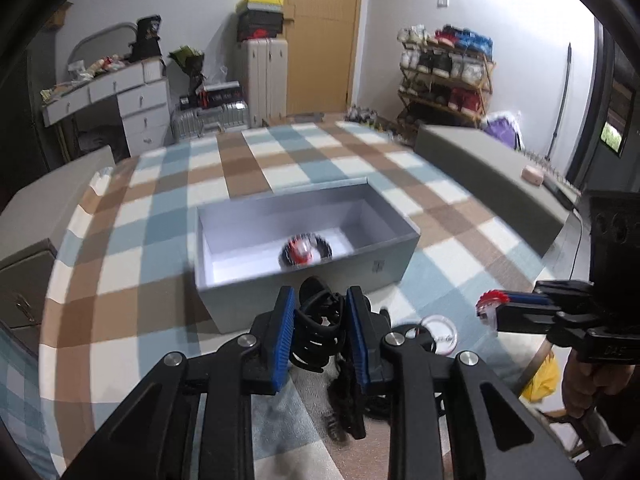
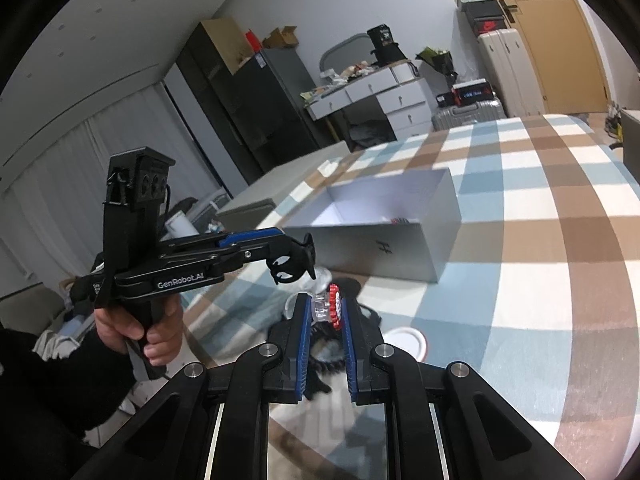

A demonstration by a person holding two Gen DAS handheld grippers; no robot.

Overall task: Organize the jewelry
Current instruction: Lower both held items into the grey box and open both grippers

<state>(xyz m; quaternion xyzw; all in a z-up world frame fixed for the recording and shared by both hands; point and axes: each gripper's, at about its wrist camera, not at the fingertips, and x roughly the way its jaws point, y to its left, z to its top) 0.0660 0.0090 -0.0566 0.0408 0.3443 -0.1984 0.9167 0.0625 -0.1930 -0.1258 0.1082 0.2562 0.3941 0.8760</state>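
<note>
We are partway: one red-and-black piece [image 1: 305,251] already lies in the grey box [image 1: 400,246] mid-bed, our left hand-held gripper [image 1: 320,320] clamps a black claw clip [image 1: 318,332], the right hand-held gripper [image 2: 325,312] a red-and-clear clip [image 2: 330,307], and more pieces wait at the bed's near edge.

A checked cover [image 1: 248,168] in blue, brown and white spreads over the bed. Beyond the bed's far edge stands a wooden door [image 1: 320,36], with a ribbed pale suitcase [image 1: 266,76] beside it bearing stacked shoe boxes [image 1: 260,18]. A silver suitcase [image 1: 212,118] lies lower, next to a white dresser [image 1: 128,100] with cluttered top. Past the far right corner a wooden rack [image 1: 444,76] holds shoes. In the right wrist view, a dark refrigerator [image 2: 260,108] stands against the wall by pale curtains [image 2: 80,160].
</note>
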